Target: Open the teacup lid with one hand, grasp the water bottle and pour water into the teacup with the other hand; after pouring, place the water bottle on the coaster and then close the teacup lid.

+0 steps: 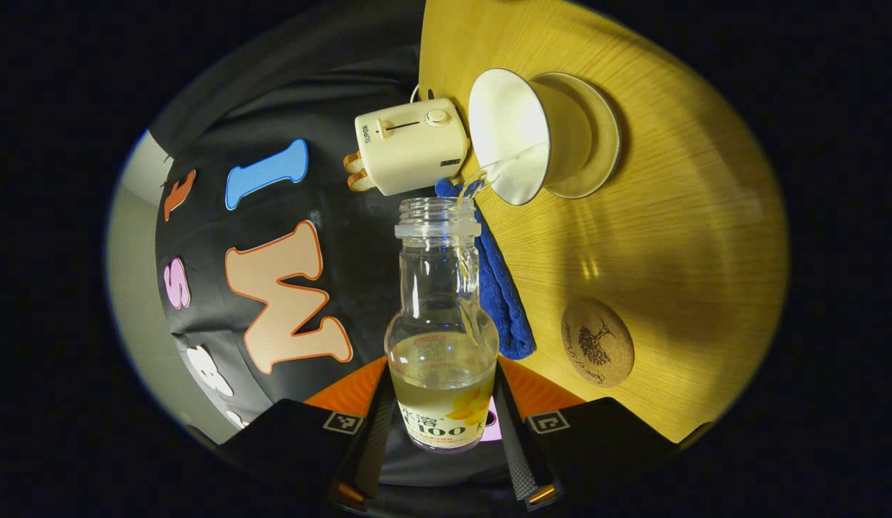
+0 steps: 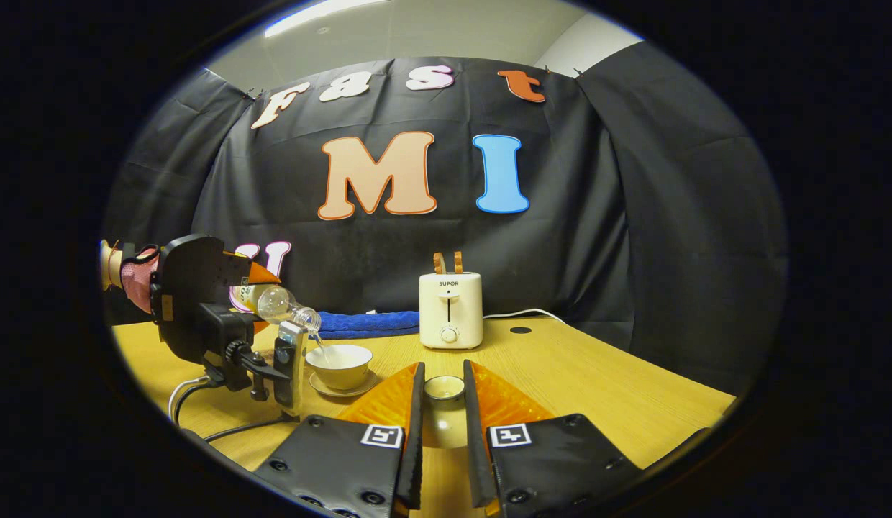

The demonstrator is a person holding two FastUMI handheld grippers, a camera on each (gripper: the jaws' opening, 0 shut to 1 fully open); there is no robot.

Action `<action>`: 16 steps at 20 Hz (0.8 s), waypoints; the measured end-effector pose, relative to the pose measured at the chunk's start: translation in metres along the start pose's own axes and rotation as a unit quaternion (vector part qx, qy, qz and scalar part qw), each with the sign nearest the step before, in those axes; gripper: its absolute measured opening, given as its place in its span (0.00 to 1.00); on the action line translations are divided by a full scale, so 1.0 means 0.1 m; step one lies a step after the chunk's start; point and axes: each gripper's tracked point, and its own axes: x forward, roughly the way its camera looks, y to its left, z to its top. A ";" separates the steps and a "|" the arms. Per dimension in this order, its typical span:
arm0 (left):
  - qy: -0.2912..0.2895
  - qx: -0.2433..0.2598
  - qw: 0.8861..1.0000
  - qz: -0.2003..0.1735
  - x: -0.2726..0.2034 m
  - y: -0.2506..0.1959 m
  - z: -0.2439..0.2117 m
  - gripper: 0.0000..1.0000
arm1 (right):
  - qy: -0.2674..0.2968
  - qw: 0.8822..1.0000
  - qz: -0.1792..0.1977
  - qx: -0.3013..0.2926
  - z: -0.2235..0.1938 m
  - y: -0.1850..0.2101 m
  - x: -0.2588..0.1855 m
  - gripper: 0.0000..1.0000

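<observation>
left gripper point(image 1: 442, 424): clamped on water bottle point(image 1: 442, 324), centre frame, tilted, water streamed into teacup point(image 1: 521, 140) at upper centre | right gripper point(image 2: 441, 432): closed on teacup lid point(image 2: 444, 388), lower centre | coaster point(image 1: 597, 343): lower right, bare

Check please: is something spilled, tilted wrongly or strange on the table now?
Nothing stands out. The water bottle is tipped on purpose, its stream landing inside the teacup. No puddle shows on the table. The coaster lies flat and bare; the teacup lid is held clear.
</observation>
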 end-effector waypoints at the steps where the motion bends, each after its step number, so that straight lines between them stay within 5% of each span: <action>1: 0.001 0.005 1.000 -0.001 0.00 0.00 0.01 0.67 | 0.000 1.000 0.000 0.000 0.00 0.00 0.00 0.29; 16: 0.003 0.079 0.997 0.021 -0.02 0.16 0.06 0.67 | 0.001 1.000 0.000 0.000 0.00 0.00 0.00 0.30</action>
